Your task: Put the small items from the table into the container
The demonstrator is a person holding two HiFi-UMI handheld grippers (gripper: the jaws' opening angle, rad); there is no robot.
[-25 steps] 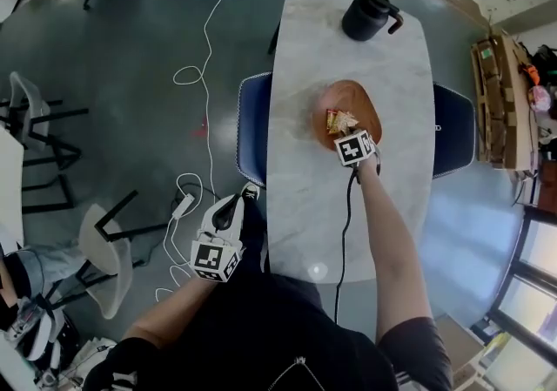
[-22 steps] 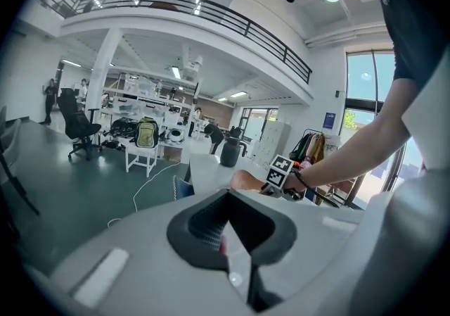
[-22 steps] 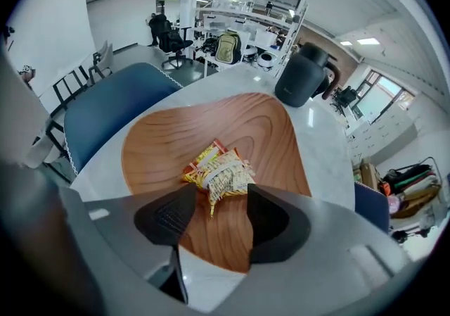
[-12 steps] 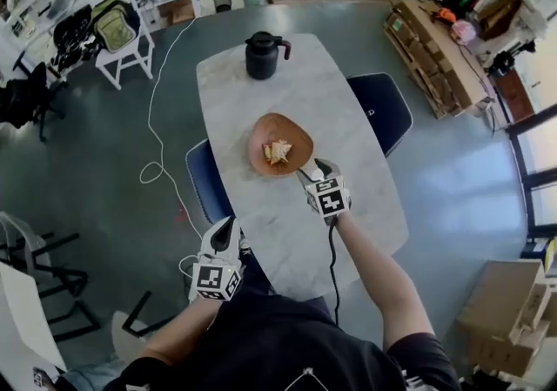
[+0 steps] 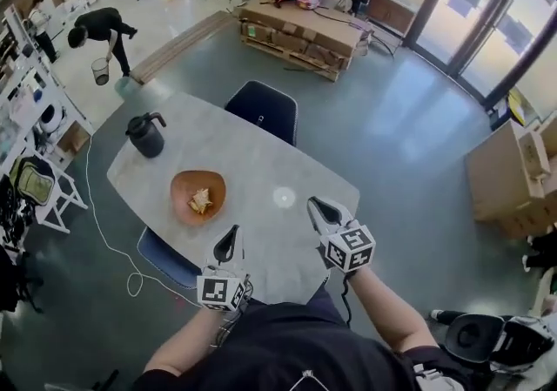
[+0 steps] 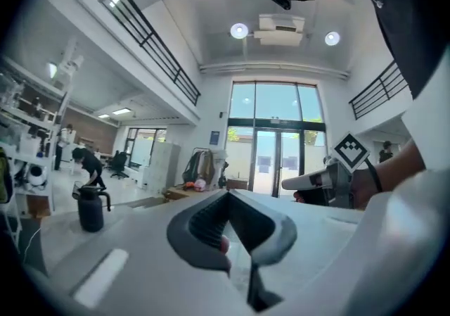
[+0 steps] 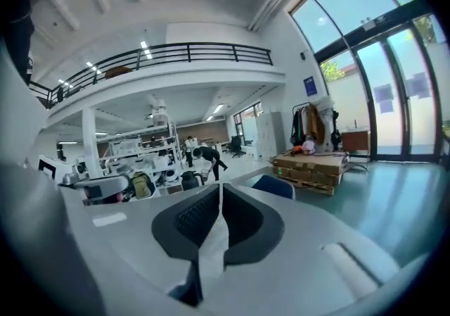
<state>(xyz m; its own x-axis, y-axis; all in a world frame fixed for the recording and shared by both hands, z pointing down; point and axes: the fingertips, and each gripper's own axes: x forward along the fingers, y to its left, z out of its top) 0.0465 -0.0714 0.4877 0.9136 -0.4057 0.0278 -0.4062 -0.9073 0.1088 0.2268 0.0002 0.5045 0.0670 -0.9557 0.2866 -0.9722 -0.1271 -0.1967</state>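
Small items [image 5: 201, 200]: heaped in brown bowl [image 5: 178, 189] mid-surface [image 5: 252, 163], none visibly loose; left claw [image 5: 230, 239] pinched narrow, empty; right claw [image 5: 322, 211] closing on nothing; hazard: both aimed away, so any stray item goes unnoticed.

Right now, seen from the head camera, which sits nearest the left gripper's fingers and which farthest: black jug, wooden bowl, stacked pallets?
From the left gripper:
1. Wooden bowl, just ahead on the table, slightly left.
2. Black jug, at the table's far left end.
3. Stacked pallets, far past the table.
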